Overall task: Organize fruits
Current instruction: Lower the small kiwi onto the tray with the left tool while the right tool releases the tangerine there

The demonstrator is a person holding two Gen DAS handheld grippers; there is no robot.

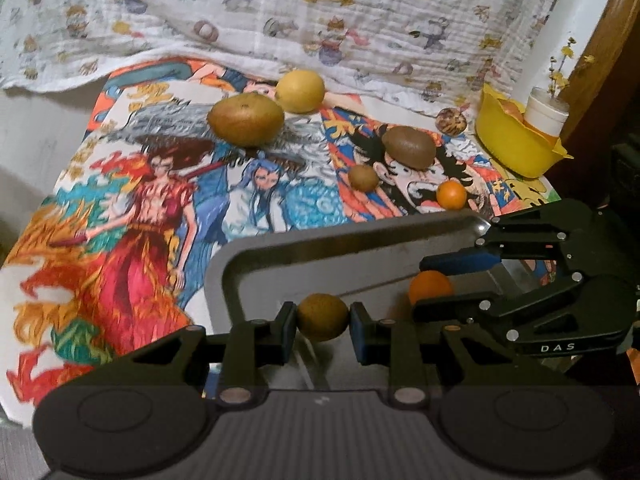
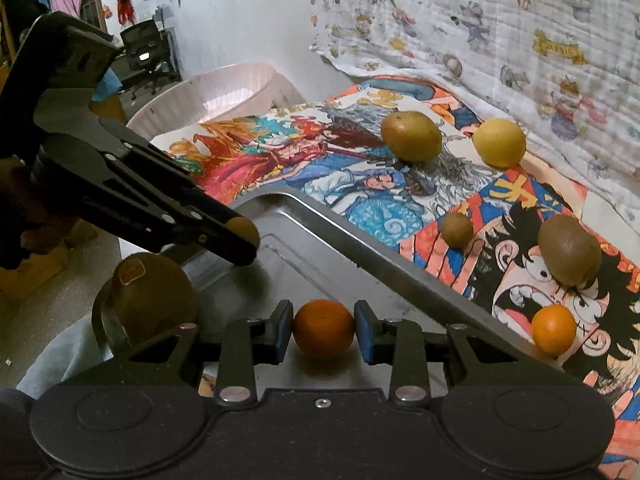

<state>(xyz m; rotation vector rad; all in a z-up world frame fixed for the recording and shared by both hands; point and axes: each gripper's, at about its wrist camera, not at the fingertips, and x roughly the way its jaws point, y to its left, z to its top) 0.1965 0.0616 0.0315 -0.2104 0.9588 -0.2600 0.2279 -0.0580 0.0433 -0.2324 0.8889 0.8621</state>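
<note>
Two grips | left gripper (image 1: 323, 317) jaws clamp brown fruit (image 1: 322, 317) | right gripper (image 2: 323, 329) jaws clamp orange (image 2: 323, 328), "DAS"

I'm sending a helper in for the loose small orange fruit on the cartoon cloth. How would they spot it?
Start at the colourful cartoon cloth and follow the metal tray along its long rim to the shouting cartoon face. The small orange fruit lies there by that rim, below a large brown kiwi. It is the only bright orange fruit loose on the cloth; its neighbours are brown or yellow.
</note>
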